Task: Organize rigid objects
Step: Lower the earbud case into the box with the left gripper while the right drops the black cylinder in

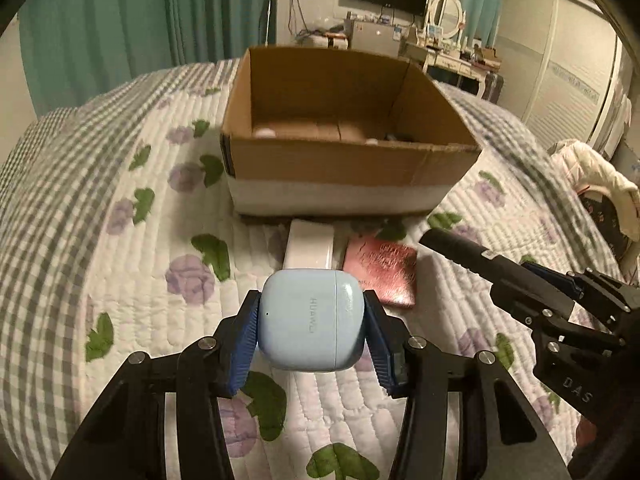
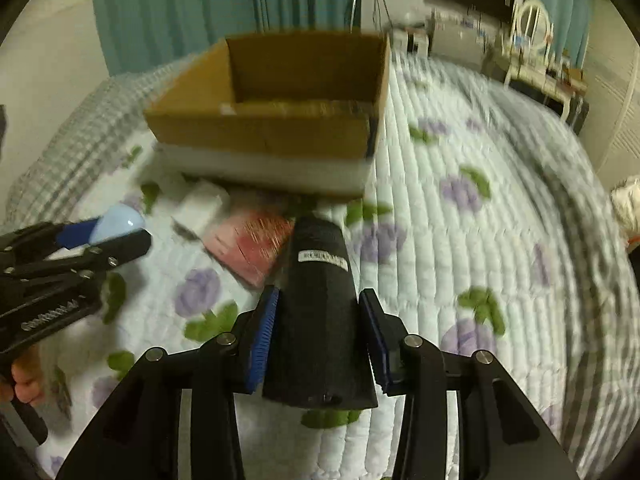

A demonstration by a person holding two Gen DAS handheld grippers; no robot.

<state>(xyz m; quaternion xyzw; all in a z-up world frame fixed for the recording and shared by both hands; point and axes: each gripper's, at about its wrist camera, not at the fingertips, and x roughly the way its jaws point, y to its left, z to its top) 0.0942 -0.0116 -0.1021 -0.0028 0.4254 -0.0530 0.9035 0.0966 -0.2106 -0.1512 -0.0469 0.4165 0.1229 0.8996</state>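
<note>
On the left, the left gripper point(image 1: 310, 320) is clamped on a pale blue earbud case point(image 1: 310, 320), lifted clear of the quilt point(image 1: 120, 280), its printed lettering running along the fingers toward the cardboard box point(image 1: 340, 160); just ahead, a white block point(image 1: 310, 246) and a pink foil-covered box point(image 1: 380, 272) lie side by side before that box. To the right, the right gripper point(image 2: 318, 332) squeezes a black cylinder point(image 2: 320, 320), its long axis pointing forward and away toward the box.
</note>
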